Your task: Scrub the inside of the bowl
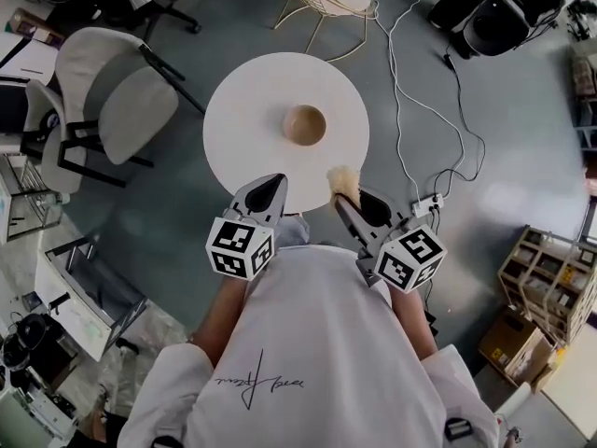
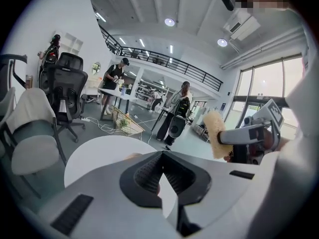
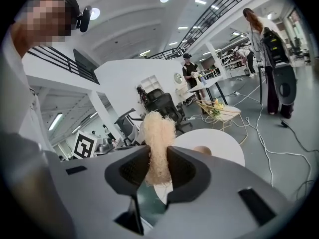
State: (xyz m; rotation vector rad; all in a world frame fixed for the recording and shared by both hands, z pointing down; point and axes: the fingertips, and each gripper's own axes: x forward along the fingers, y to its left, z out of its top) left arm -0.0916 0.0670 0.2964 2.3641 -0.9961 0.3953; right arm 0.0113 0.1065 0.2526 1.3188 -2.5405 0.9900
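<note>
- Head view: a round white table [image 1: 233, 147] stands on a grey floor among office chairs and cables. The bowl [image 1: 305, 125] sits upright near the table's middle, with nothing in it. Both grippers hover at the near edge, well short of the bowl.
- Head view: the left gripper [image 1: 278, 180] tapers to a point. The right gripper [image 1: 338, 199] carries a pale fibrous scrubber [image 1: 342, 180].
- Left gripper view: the left gripper's [image 2: 162, 153] jaws are pressed together on nothing. Only a sliver of the bowl [image 2: 133, 156] peeks over them. This view alone shows the scrubber [image 2: 216, 133] side-on.
- Right gripper view: the right gripper [image 3: 158, 158] pinches the scrubber [image 3: 158, 138] mid-length, its tuft standing above the jaws. The bowl [image 3: 202, 150] lies ahead on the table [image 3: 227, 151].
- The reach will likely go best if the left gripper steadies the rim and the tuft goes in first.
</note>
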